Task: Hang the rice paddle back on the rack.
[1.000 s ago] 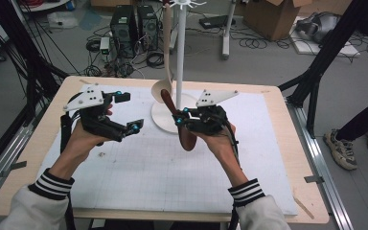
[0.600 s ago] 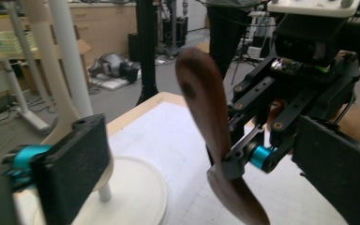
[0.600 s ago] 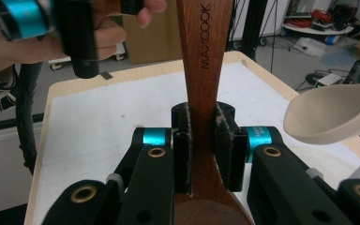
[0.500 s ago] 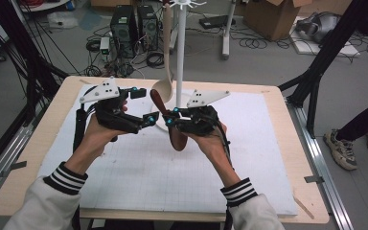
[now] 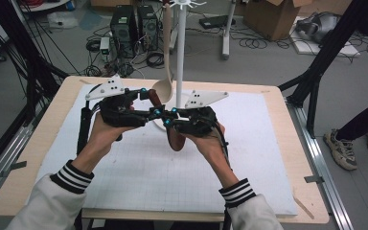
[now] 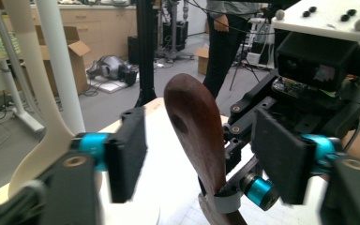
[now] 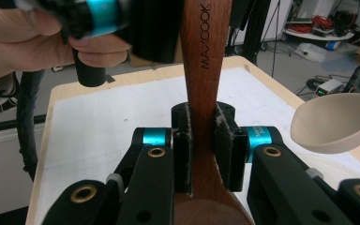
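Observation:
A dark wooden spoon (image 5: pixel 174 139) is held tilted above the white mat, bowl toward me. My right gripper (image 5: pixel 169 117) is shut on its handle, and its pads clamp the handle marked MAXCOOK (image 7: pixel 205 56) in the right gripper view (image 7: pixel 202 150). My left gripper (image 5: pixel 152 102) has come in from the left. Its jaws have just been closing around the handle's holed end (image 6: pixel 194 126), with a gap still visible on each side of the wood in the left gripper view (image 6: pixel 201 157). A pale spoon (image 5: pixel 163 88) hangs from the white stand (image 5: pixel 180 57) just behind.
The white gridded mat (image 5: pixel 139 177) covers most of the wooden table (image 5: pixel 306 191). The pale spoon's bowl (image 7: pixel 337 122) hangs close to the right of the held handle. Computer towers (image 5: pixel 134 24) and cables lie on the floor beyond; a person's shoes (image 5: pixel 354 143) are at right.
My left gripper moved right to the dark spoon's handle end and its jaws narrowed around it. The right gripper kept its hold and shifted slightly left.

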Demonstrator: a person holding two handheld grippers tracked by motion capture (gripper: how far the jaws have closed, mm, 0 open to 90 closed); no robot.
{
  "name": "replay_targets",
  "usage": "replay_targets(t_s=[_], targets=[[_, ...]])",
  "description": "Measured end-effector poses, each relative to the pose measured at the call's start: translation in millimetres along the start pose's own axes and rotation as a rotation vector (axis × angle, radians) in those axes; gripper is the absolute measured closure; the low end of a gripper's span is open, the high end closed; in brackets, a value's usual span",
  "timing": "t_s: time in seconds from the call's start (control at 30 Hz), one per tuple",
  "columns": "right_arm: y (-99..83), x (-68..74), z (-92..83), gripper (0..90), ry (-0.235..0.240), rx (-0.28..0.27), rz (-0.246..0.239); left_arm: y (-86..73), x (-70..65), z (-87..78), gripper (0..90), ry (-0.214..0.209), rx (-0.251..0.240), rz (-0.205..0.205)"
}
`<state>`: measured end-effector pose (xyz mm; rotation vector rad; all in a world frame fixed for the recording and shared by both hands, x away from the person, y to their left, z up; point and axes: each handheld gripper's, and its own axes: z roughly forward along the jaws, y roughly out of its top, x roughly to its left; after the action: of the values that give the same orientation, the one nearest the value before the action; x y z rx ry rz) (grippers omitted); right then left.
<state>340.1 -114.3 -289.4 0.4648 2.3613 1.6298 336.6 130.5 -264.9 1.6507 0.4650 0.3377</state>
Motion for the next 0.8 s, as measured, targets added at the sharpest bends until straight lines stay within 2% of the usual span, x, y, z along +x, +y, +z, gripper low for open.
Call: replay_targets(t_s=[0.33, 0.47, 0.8], targets=[[0.1, 2.1, 0.8, 79.1, -0.015, -0.006, -0.013, 0.3, -1.5, 0.9, 52.8, 0.006, 0.000, -0.018], [0.1, 3.0, 1.6, 79.1, -0.024, -0.009, -0.013, 1.4, -1.6, 0.1, 56.4, 0.019, -0.014, -0.028], [0.2, 4.8, 2.2, 79.1, -0.068, -0.030, -0.027, 2.3, -2.3, 1.0, 63.0, 0.043, -0.010, -0.064]])
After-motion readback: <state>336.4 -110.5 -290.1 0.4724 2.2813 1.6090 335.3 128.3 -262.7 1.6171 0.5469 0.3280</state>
